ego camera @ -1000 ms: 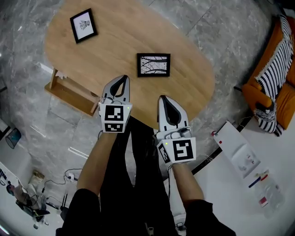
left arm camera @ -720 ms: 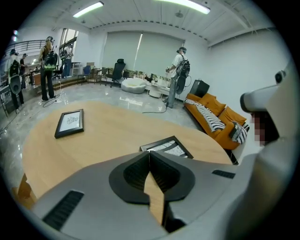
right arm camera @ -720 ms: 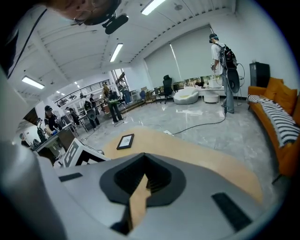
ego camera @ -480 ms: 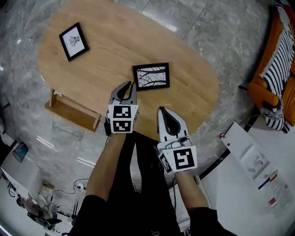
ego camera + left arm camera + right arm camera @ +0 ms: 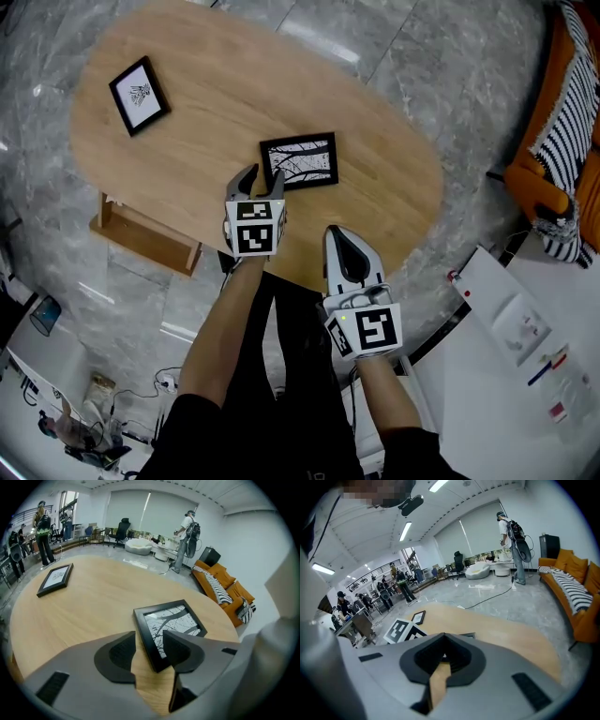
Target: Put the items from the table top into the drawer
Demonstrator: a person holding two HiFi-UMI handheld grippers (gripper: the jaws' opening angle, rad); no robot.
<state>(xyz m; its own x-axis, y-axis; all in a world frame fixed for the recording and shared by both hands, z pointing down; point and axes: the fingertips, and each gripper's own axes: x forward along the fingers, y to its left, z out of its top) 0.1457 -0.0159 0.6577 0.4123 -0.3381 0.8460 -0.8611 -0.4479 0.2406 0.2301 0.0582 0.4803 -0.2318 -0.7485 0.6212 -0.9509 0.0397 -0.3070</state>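
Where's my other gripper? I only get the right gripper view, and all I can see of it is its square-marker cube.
Observer: The left gripper is down at the nearer picture frame. Its jaws are opening, and the frame's near corner is between them, not pinched.
Operator: And where do I put the frame?
Observer: The head view shows what looks like a wooden drawer pulled out under the table, on your left gripper's side.
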